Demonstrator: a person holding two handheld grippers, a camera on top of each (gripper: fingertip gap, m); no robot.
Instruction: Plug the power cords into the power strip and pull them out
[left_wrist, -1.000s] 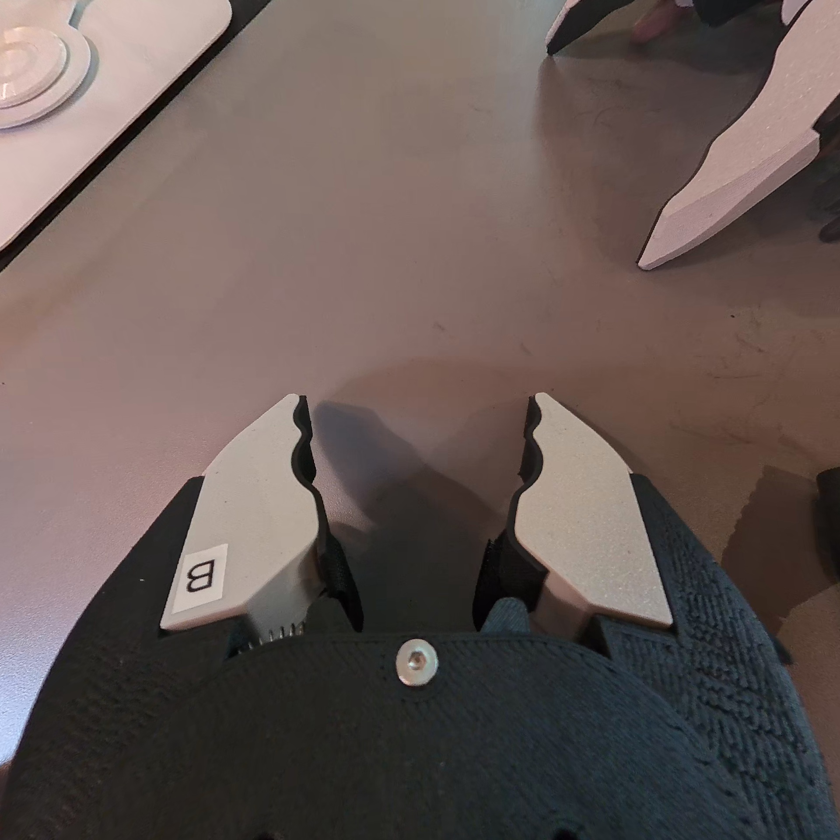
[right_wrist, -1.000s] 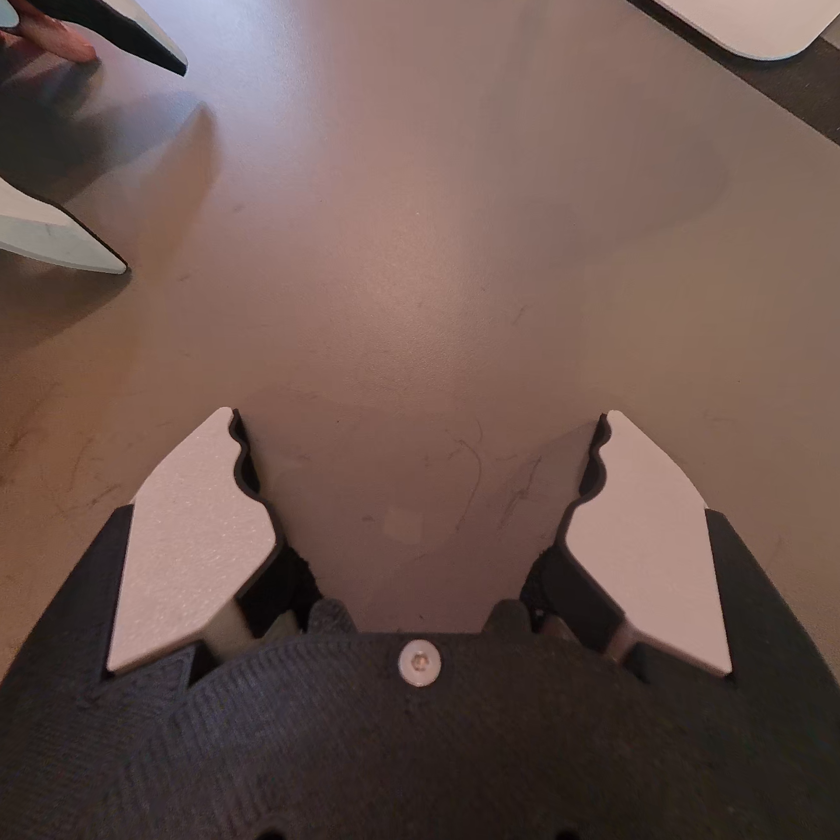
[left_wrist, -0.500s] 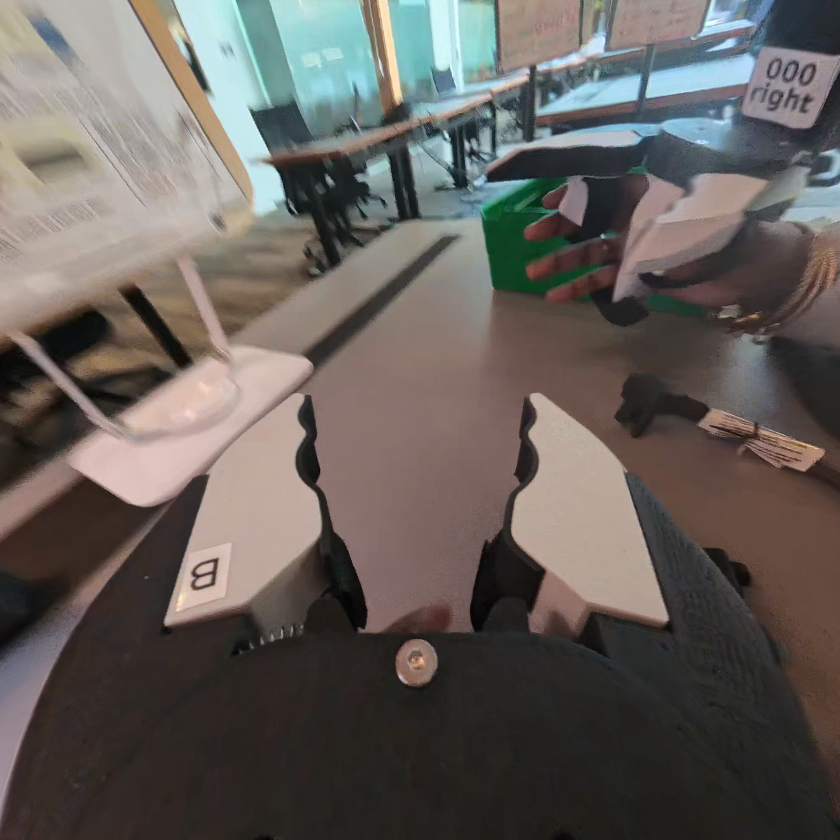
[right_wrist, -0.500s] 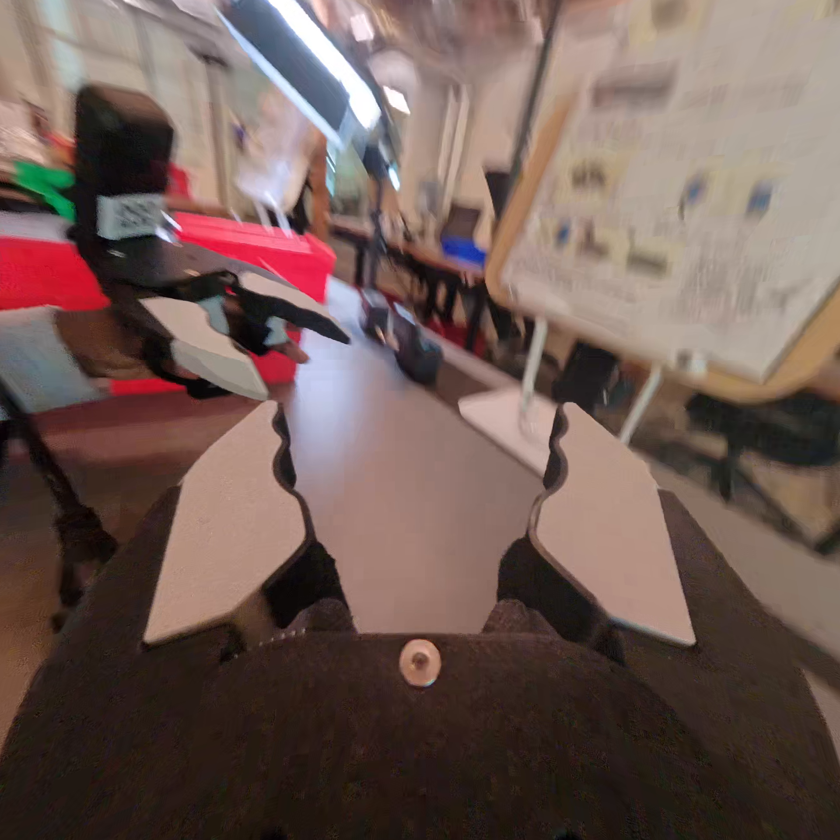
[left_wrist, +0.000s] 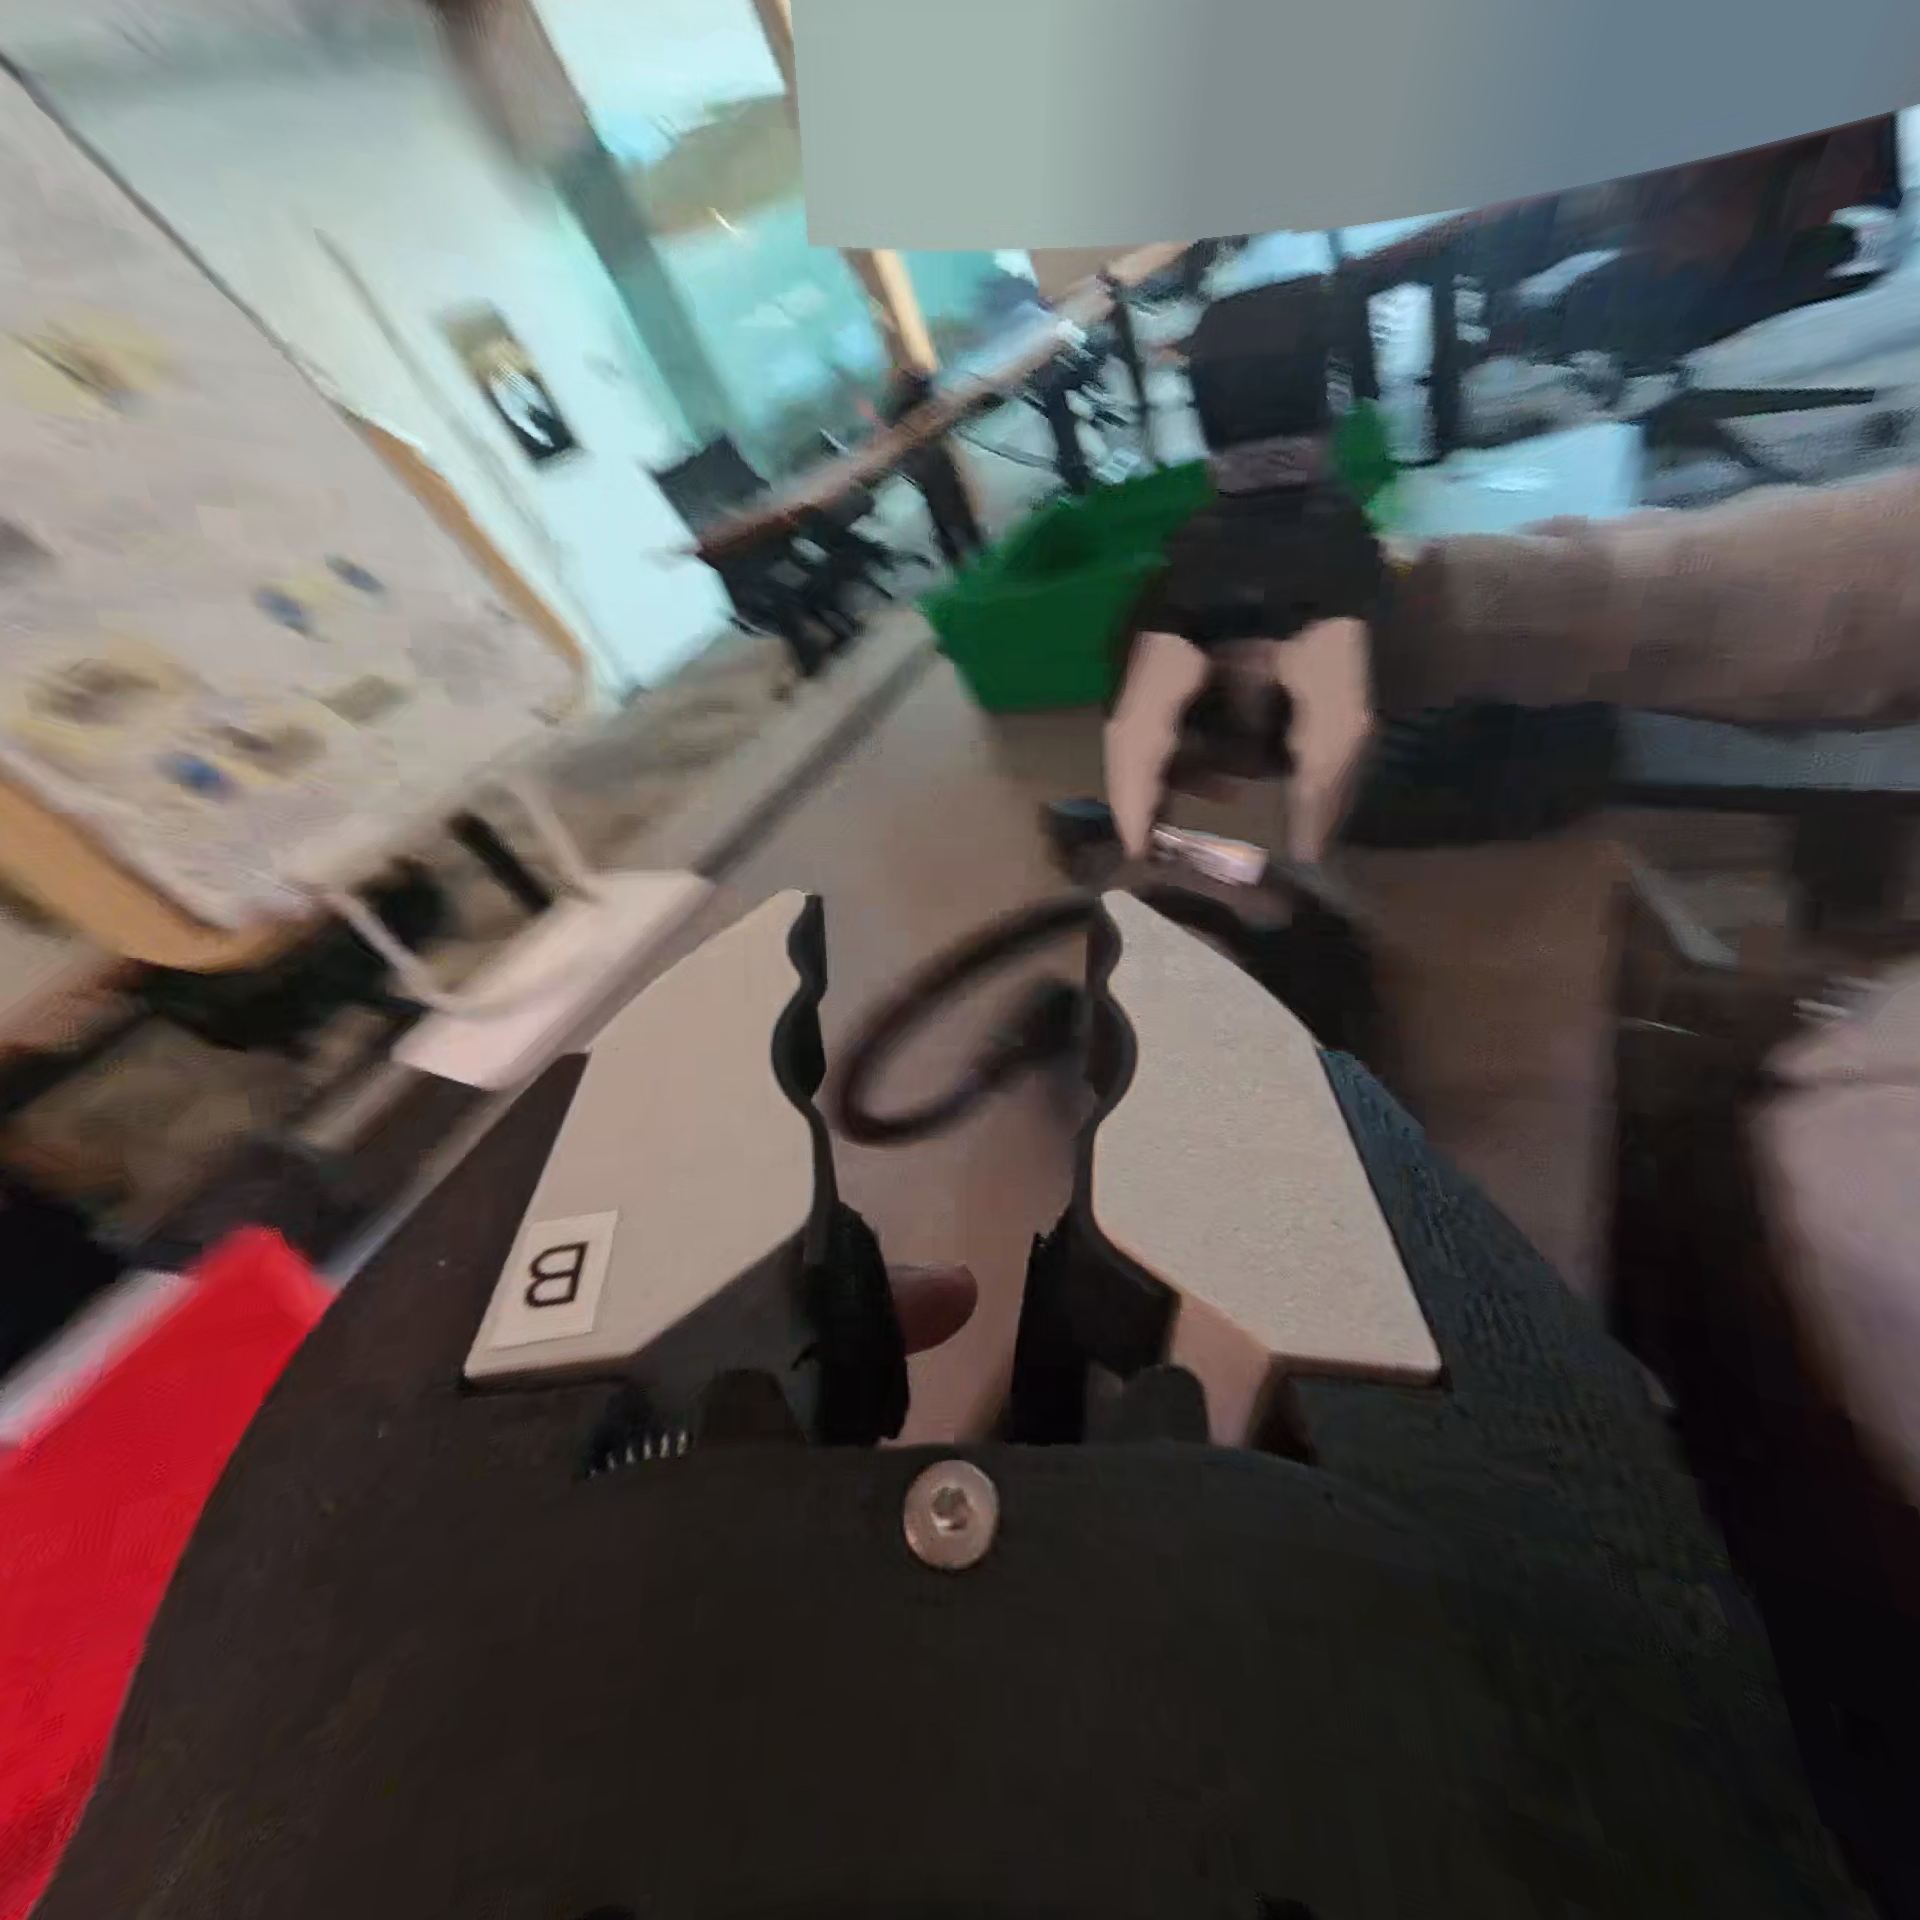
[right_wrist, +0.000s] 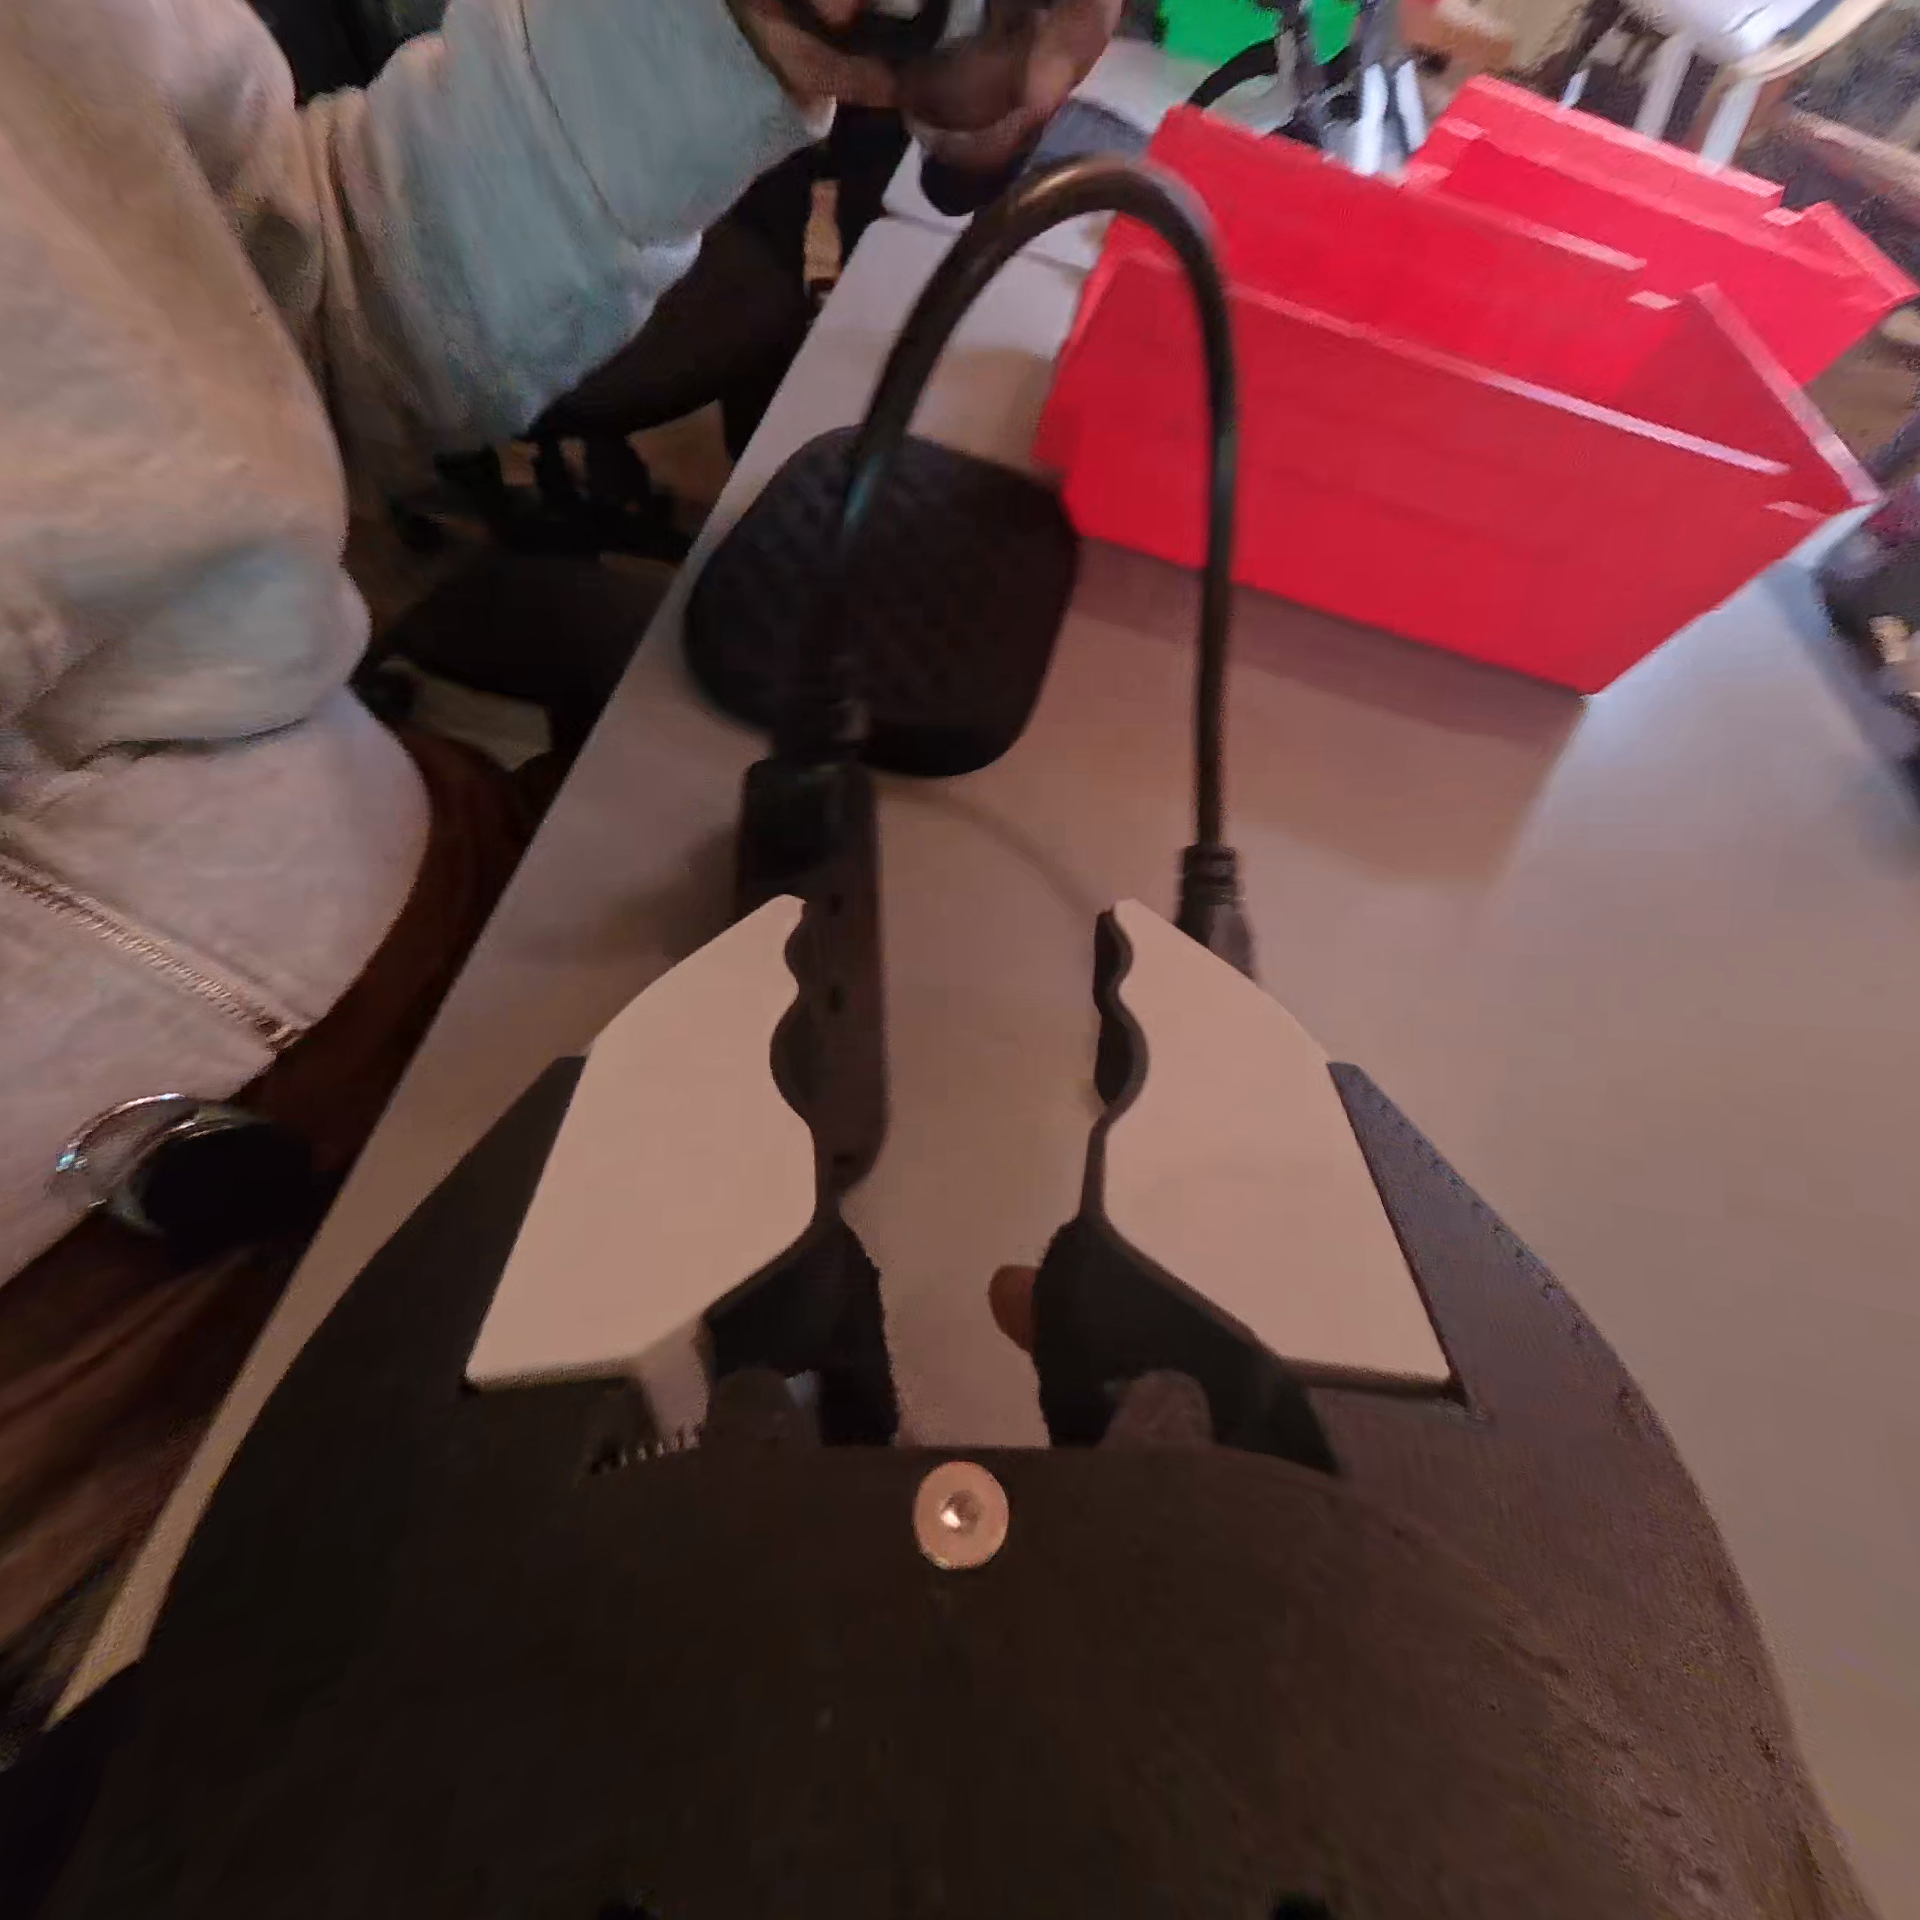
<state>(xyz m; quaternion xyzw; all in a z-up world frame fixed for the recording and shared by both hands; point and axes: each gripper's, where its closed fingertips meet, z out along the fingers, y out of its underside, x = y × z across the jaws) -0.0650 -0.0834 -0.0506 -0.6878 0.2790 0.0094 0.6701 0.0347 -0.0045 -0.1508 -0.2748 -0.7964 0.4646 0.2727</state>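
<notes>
In the right wrist view a long black power strip lies on the grey table, partly behind my left finger. A black cord arcs up from behind it and comes down to a plug just beyond my right fingertip. My right gripper is open with nothing between its jaws. The left wrist view is blurred. My left gripper is open and empty, and a black cord loop lies beyond its fingers. The right gripper shows farther off there, pointing down over a tagged cord.
A red bin stands at the back right and a black textured rounded object lies behind the strip. A person in a cream jacket sits along the table's left edge. A green bin and a white stand base show in the left view. Some 15 cm of space lies between my two pairs of fingers. My right gripper is the nearer one to the plug: about 9 cm, against 20 cm.
Both views have swung from the bare tabletop, up across the room, then down onto the cords and strip. Both pairs of jaws stand closer together than before, still empty.
</notes>
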